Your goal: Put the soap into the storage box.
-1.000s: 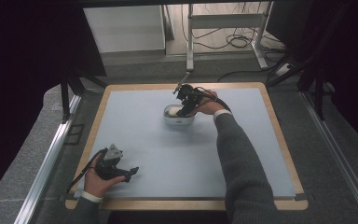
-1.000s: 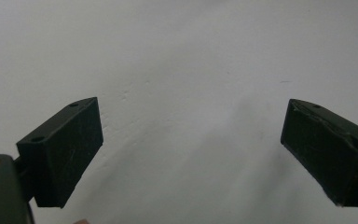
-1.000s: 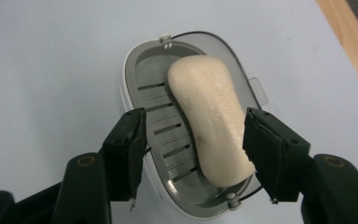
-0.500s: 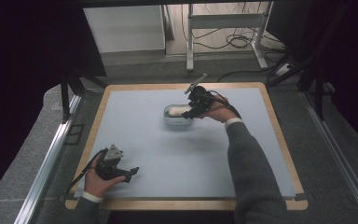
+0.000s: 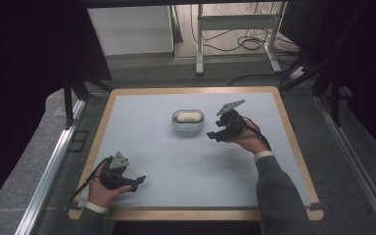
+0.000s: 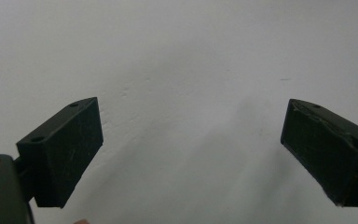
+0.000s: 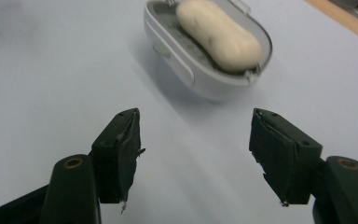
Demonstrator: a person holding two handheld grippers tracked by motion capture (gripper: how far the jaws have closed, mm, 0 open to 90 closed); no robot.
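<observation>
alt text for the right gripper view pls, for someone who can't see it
A pale oval bar of soap lies in a white soap dish on a light blue table, just beyond the open right gripper. The gripper's two black jaws rise from the bottom edge, spread apart and holding nothing.

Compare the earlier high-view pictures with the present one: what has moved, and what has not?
The right gripper has drawn back from the soap dish toward the person and to the right; it is open and empty. The soap lies in the dish. The dish and the left gripper have stayed put.
</observation>
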